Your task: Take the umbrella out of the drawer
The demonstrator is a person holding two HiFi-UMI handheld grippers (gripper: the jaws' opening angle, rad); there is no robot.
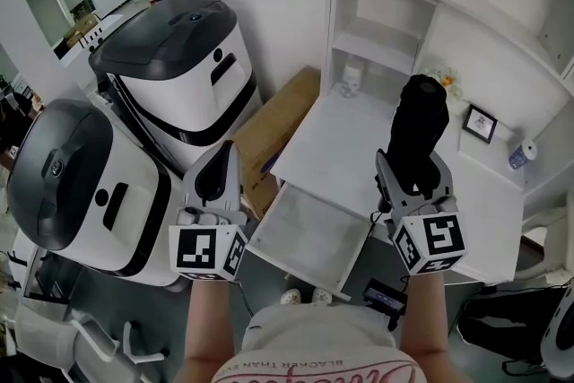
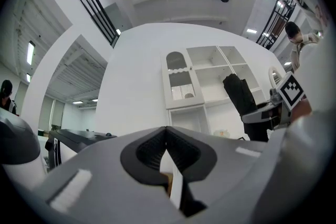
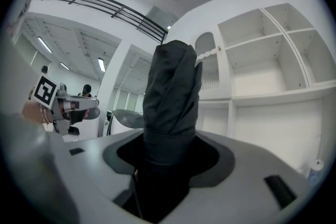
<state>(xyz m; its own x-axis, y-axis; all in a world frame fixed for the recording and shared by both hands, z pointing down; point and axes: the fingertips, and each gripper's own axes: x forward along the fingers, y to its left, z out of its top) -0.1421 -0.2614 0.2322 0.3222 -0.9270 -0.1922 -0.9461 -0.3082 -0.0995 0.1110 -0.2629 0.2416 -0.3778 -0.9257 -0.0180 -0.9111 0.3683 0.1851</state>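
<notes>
A folded black umbrella (image 1: 419, 123) stands upright between the jaws of my right gripper (image 1: 414, 182), which is shut on its lower part and holds it above the white desk top (image 1: 345, 139). In the right gripper view the umbrella (image 3: 171, 94) fills the middle and hides the space between the jaws of the right gripper (image 3: 167, 150). The white drawer (image 1: 309, 238) is pulled open below and between my hands, its inside bare. My left gripper (image 1: 215, 173) hangs left of the drawer, jaws shut and holding nothing. From the left gripper (image 2: 167, 139) I see the umbrella (image 2: 239, 94) at the right.
Two large white machines with dark grey lids (image 1: 179, 67) (image 1: 81, 184) stand at the left. A cardboard box (image 1: 273, 134) leans between them and the desk. A white shelf unit (image 1: 377, 31) rises behind the desk top, which carries a small picture frame (image 1: 481, 123).
</notes>
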